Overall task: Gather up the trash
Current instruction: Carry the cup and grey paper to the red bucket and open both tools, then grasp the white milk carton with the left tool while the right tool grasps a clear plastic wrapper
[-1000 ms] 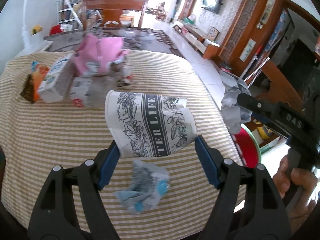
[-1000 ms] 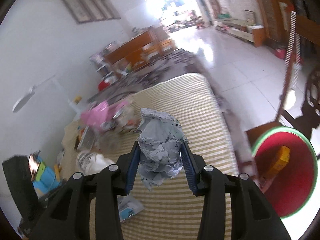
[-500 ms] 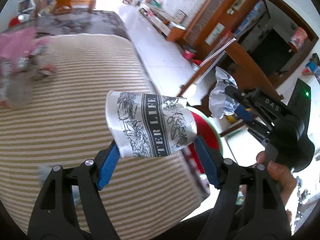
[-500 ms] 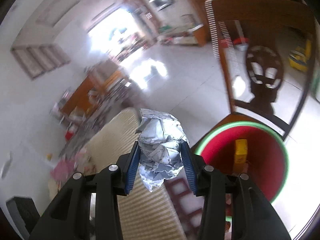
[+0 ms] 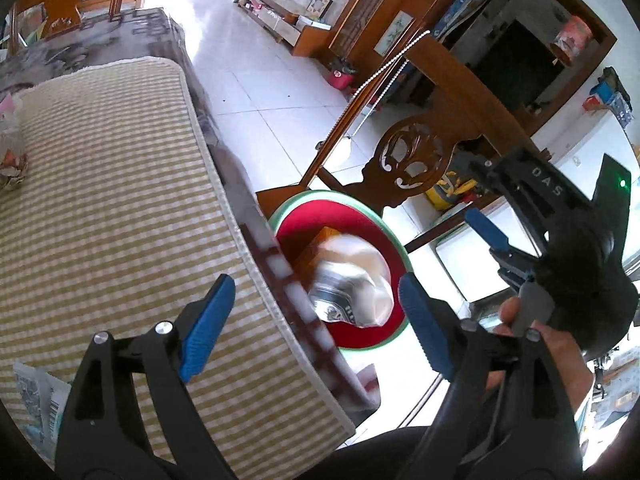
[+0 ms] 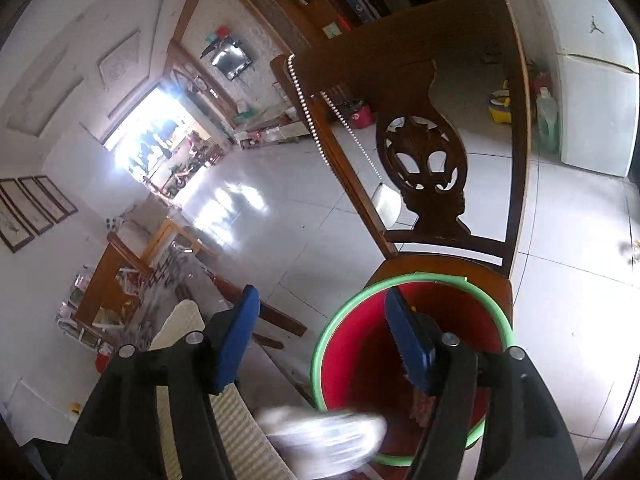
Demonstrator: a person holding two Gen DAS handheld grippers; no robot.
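1. Left wrist view:
   - Left gripper (image 5: 316,320) with black arms and blue pads, jaws opening, nothing pressed between the pads.
   - White printed paper cup (image 5: 352,280) loose and motion-blurred between and beyond the pads, over the red plastic basin with a green rim (image 5: 394,240). Open mouth turned up and to the right, printed base end down-left; long axis running roughly from lower left to upper right, though blur makes this uncertain.
   - Basin set on the seat of a carved dark wooden chair (image 5: 420,156), just beside the edge of the table under a yellow-and-white striped cloth (image 5: 100,200).
   - Right gripper (image 5: 476,192) at the right edge, above the basin's far side, gripped by a hand (image 5: 556,344); blue pad visible, jaws apart.
   - Crumpled printed wrapper (image 5: 36,396) lying on the cloth at lower left.

2. Right wrist view:
   - Right gripper (image 6: 324,332) with jaws opening, pads well apart, nothing between them.
   - Crumpled grey-white paper ball (image 6: 328,440) blurred below the pads, at the near rim of the basin (image 6: 400,280); shape smeared sideways, so no long axis readable.
   - Chair (image 6: 424,160) back upright behind the basin; striped cloth (image 6: 180,320) at lower left.
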